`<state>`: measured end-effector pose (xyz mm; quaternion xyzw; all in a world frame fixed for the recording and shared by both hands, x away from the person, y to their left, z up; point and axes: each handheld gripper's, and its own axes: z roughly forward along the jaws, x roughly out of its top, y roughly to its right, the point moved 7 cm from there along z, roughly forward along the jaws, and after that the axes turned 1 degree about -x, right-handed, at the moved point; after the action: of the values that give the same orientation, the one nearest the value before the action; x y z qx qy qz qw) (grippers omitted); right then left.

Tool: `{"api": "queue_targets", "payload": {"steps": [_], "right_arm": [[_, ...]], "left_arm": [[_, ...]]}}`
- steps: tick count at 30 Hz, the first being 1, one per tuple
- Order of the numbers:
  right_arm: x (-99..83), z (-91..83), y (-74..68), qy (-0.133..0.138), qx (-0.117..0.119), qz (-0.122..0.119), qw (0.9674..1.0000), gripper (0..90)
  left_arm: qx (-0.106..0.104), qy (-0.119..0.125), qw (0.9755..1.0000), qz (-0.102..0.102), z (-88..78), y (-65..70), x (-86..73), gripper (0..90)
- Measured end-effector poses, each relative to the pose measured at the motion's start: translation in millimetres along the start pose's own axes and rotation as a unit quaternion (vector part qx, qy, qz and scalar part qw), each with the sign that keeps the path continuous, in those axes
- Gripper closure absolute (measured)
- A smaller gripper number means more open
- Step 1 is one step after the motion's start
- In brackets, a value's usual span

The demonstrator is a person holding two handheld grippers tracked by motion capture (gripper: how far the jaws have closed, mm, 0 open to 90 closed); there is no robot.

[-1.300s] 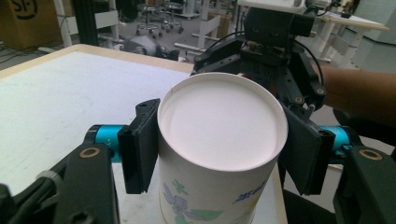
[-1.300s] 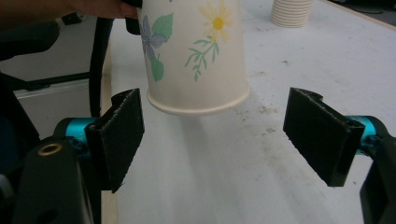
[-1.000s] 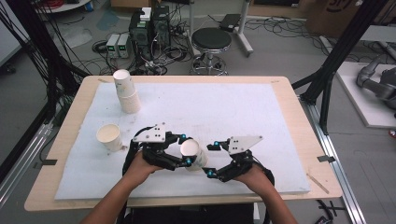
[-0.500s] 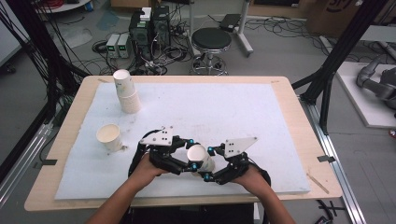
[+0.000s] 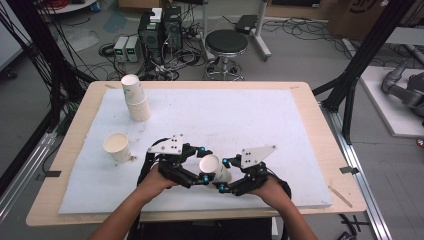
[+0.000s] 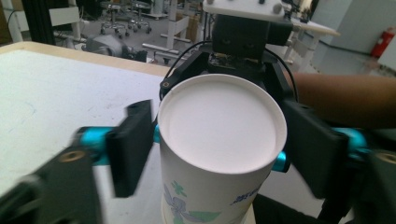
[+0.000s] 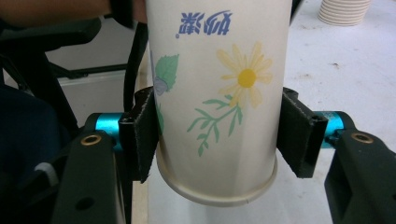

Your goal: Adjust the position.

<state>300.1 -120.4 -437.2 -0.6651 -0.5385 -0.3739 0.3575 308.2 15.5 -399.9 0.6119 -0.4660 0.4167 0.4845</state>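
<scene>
Handing over: a paper cup (image 5: 215,169) passes between my two claws above the near middle of the white mat (image 5: 260,120); I judge this the step in hand.
Cup, position: lifted off the mat, tilted, one end toward the camera in the high view, between my hands.
Right claw (image 5: 226,186): clamped on the cup; its jaws have just been closing, and in the right gripper view both pads (image 7: 145,135) press the printed wall, the rolled rim nearest its camera.
Left claw (image 5: 199,179): jaws apart; they have just been opening, and in the left gripper view the cup's flat bottom (image 6: 219,122) sits between them with a gap showing at the left pad (image 6: 133,140).
Done, by my reading: the cup is picked up and its weight now rests with my right claw.
Left to do, by my reading: draw my left claw clear, then carry the cup onward, perhaps to the stack of cups (image 5: 135,97) at the far left.
Other stock: one single cup (image 5: 117,147) stands open-side up at the left, well apart from my claws.
</scene>
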Motion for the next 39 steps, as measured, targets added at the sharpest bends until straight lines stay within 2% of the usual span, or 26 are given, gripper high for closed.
{"api": "queue_targets", "payload": {"steps": [4,10,18,20,25,29,34,35,39], "right_arm": [[0.3,-1.8,2.5,-0.018,-0.012,-0.008,0.9997,38.1],[-1.6,-2.3,8.3,-0.057,-0.028,-0.018,0.9978,37.9],[4.9,-3.5,13.6,-0.101,-0.031,-0.038,0.9937,37.6],[5.7,-3.0,13.9,-0.111,-0.026,-0.043,0.9925,37.7],[5.5,-0.4,14.5,-0.152,-0.029,-0.059,0.9863,37.3],[7.7,2.5,13.4,-0.177,-0.028,-0.075,0.9809,37.1],[10.6,4.4,12.2,-0.196,-0.029,-0.085,0.9765,37.0],[10.9,4.6,12.3,-0.204,-0.029,-0.089,0.9745,37.0],[12.6,6.6,11.6,-0.222,-0.028,-0.098,0.9697,36.9]], "left_arm": [[0.004,-0.014,0.9999,0.000,-4.1,-0.7,0.5,16.4],[0.020,-0.054,0.9983,0.011,-10.1,-2.8,3.0,16.2],[0.028,-0.085,0.9958,0.017,-14.8,-4.1,4.2,16.1],[0.031,-0.099,0.9943,0.022,-15.3,-5.1,4.0,16.1],[0.034,-0.127,0.9910,0.025,-15.7,-7.8,3.5,16.1],[0.026,-0.142,0.9891,0.026,-13.9,-6.8,2.3,16.1],[0.030,-0.172,0.9840,0.037,-10.6,-6.8,-3.8,16.2],[0.029,-0.176,0.9832,0.039,-10.1,-6.8,-4.6,16.2],[0.027,-0.180,0.9825,0.039,-7.6,-6.9,-5.6,16.2]]}}
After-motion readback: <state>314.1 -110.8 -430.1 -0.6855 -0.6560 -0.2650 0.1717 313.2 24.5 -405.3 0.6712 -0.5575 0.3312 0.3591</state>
